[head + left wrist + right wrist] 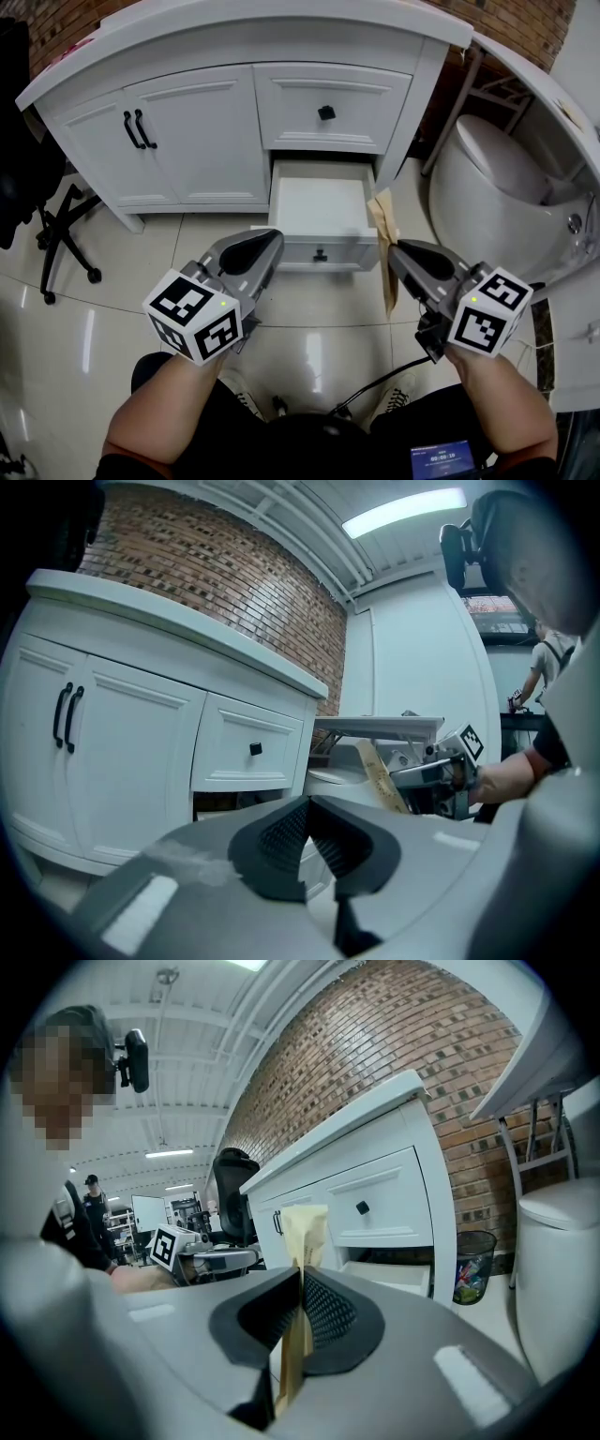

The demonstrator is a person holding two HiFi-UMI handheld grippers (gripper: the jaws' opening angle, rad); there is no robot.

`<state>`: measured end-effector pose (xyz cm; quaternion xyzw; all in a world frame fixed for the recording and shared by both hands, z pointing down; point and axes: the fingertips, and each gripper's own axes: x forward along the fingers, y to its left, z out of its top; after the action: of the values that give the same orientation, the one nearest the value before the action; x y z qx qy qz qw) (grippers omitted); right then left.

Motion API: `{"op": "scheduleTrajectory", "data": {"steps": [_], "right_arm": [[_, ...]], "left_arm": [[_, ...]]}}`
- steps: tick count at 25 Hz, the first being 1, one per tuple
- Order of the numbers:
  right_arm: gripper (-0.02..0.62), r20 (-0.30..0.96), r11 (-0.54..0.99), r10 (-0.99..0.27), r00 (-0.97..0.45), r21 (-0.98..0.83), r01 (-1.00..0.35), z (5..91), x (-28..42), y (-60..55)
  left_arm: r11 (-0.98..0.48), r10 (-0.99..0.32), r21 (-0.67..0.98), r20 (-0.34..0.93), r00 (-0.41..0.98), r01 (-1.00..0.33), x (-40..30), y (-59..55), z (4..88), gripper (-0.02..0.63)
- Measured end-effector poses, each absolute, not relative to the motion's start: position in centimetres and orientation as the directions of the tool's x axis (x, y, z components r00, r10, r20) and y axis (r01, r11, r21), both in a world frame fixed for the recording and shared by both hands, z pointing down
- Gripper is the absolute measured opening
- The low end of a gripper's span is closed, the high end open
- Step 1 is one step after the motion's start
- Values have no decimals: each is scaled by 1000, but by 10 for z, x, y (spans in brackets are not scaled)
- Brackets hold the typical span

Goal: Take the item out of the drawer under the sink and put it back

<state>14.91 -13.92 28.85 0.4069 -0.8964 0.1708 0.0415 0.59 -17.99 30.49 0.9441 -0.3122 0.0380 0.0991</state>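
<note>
The lower drawer (pixel 321 217) of the white vanity (pixel 187 122) stands pulled open, and its white inside shows nothing in it. My right gripper (pixel 394 251) is shut on a flat tan paper envelope (pixel 385 234), held on edge just right of the drawer's front corner. In the right gripper view the envelope (pixel 302 1241) stands up between the closed jaws. My left gripper (pixel 272 242) is shut with nothing in it, hovering over the drawer's front left. The left gripper view shows the envelope (pixel 380 775) off to the right.
The upper drawer (pixel 328 108) with a black knob is closed, as are the cabinet doors (pixel 178 141) with black handles. A white toilet (pixel 497 178) stands at the right. An office chair base (pixel 56 234) is at the left. A wire bin (pixel 472 1265) sits beside the vanity.
</note>
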Motion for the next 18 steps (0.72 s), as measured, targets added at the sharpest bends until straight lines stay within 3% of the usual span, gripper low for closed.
{"op": "scheduleTrajectory", "data": {"steps": [18], "right_arm": [[16, 227, 612, -708, -669, -276, -741, 293, 146, -142]], "left_arm": [[-781, -588, 164, 135, 798, -603, 3, -180, 304, 6]]}}
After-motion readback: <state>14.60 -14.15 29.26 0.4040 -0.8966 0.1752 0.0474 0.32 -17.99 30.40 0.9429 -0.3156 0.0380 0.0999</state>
